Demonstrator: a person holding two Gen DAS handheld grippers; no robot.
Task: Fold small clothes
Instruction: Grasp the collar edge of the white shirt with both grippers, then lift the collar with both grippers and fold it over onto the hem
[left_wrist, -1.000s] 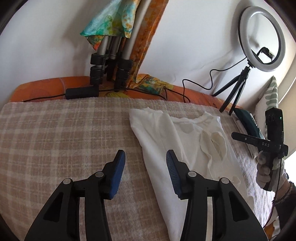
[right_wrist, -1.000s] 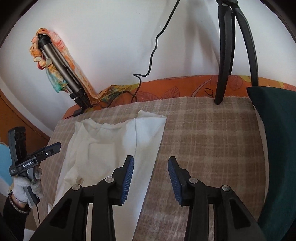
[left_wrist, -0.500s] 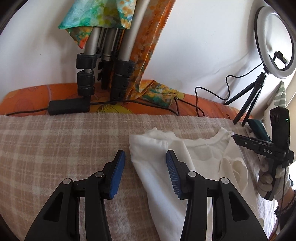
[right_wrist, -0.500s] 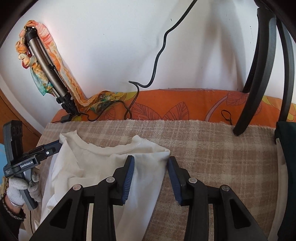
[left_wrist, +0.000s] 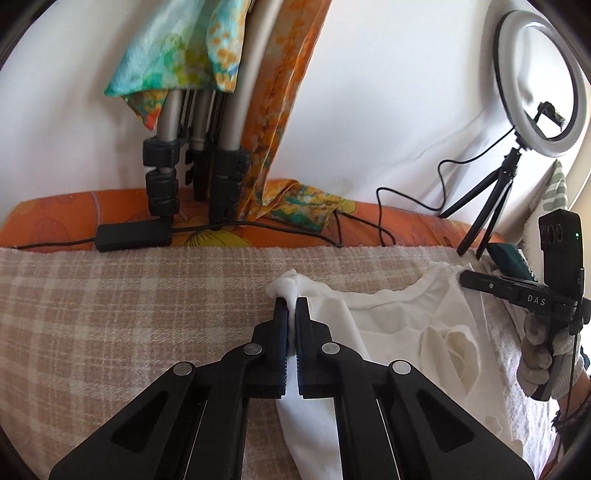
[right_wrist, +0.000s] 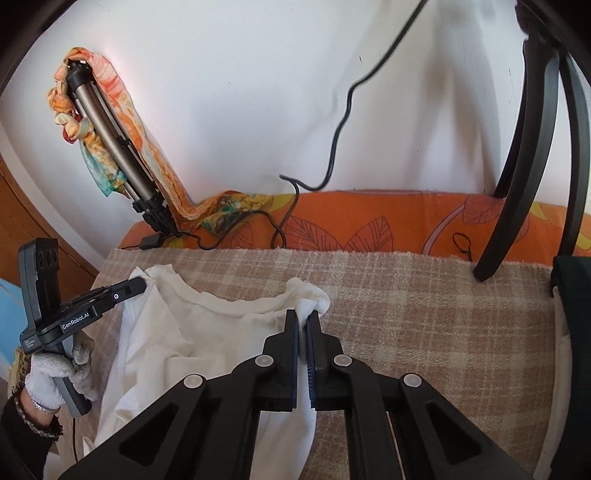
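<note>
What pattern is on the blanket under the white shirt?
A beige and cream plaid blanket; the white shirt lies on it. Clearest in the right wrist view.

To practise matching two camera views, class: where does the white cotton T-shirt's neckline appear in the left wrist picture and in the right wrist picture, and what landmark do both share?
Left wrist view: the white cotton T-shirt's neckline curves right of centre, just beyond the left gripper.
Right wrist view: the neckline curves left of centre, beside the right gripper.
Shared landmark: the orange leaf-print cushion edge behind the beige checked blanket.
</note>
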